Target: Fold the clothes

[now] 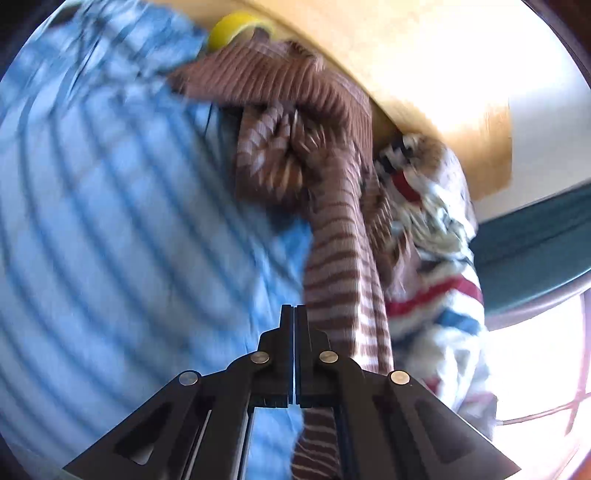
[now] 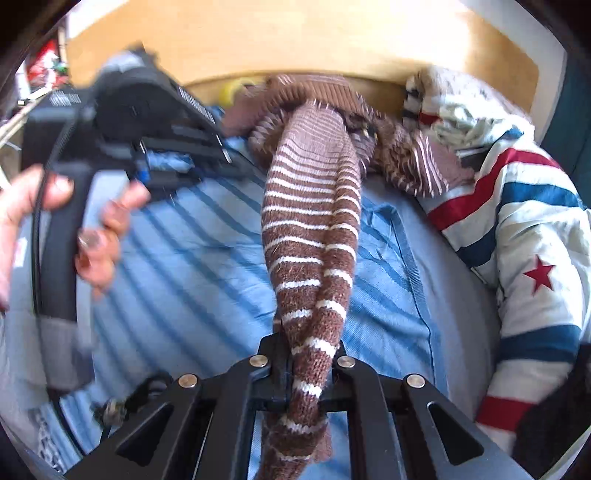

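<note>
A brown sweater with white stripes [image 2: 310,206] lies bunched on a blue striped bed sheet [image 2: 192,258], with one sleeve stretched out. My right gripper [image 2: 308,347] is shut on that sleeve and holds it taut. In the left wrist view the same sweater [image 1: 332,240] hangs just right of my left gripper [image 1: 294,314], whose jaws are pressed together with no cloth between the tips. The left gripper also shows in the right wrist view [image 2: 147,122], held in a hand at the left.
A white jacket with red and blue stripes and a red star [image 2: 524,229] lies at the right, also in the left wrist view [image 1: 436,288]. A wooden headboard [image 2: 295,40] stands behind. A yellow object [image 1: 229,29] lies by it.
</note>
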